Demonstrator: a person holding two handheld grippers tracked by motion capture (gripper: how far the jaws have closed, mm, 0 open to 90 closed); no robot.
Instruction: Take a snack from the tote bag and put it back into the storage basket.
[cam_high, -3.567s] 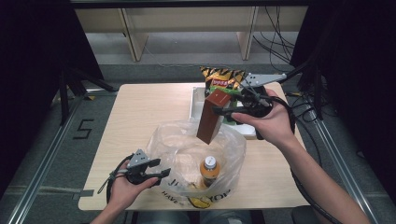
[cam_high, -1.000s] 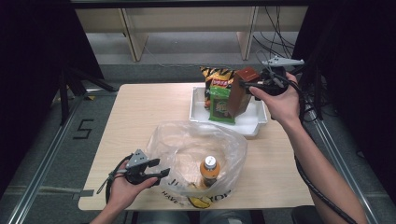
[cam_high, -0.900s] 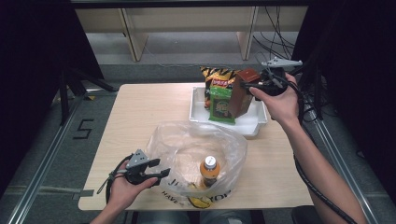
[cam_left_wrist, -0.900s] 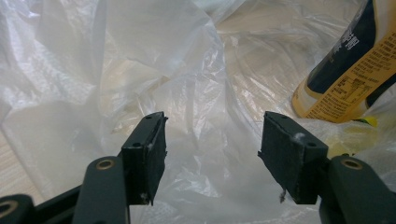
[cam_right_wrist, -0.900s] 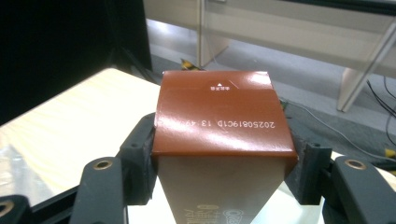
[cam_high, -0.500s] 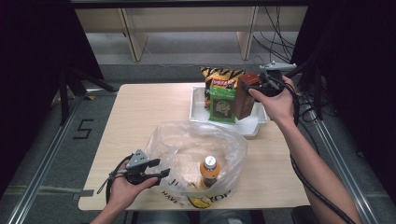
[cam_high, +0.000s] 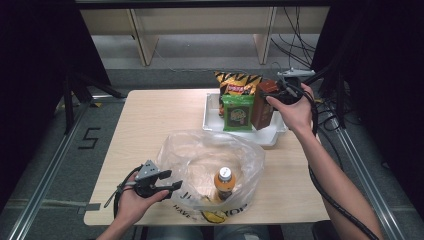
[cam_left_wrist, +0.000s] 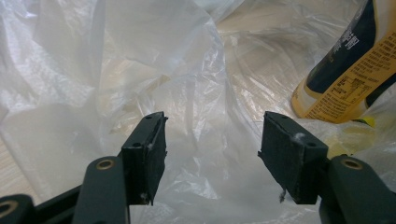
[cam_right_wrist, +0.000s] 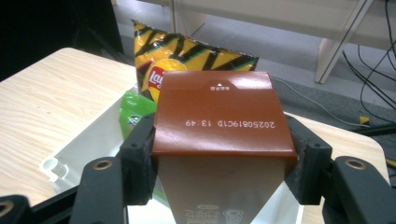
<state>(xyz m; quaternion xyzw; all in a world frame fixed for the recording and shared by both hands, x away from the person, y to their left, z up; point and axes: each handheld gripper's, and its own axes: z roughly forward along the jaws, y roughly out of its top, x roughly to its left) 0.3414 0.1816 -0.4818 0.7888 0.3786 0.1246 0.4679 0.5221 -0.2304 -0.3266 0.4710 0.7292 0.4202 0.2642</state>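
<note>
A light wooden table (cam_high: 155, 125) fills the middle of the high view, bearing a white tray (cam_high: 212, 117) at its upper right and a crumpled clear plastic bag (cam_high: 200, 155) at lower centre, near the front edge.

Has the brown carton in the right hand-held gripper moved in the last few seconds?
Yes. The brown rectangular carton went from above the clear plastic bag away to the white tray, beside the green packet.
</note>
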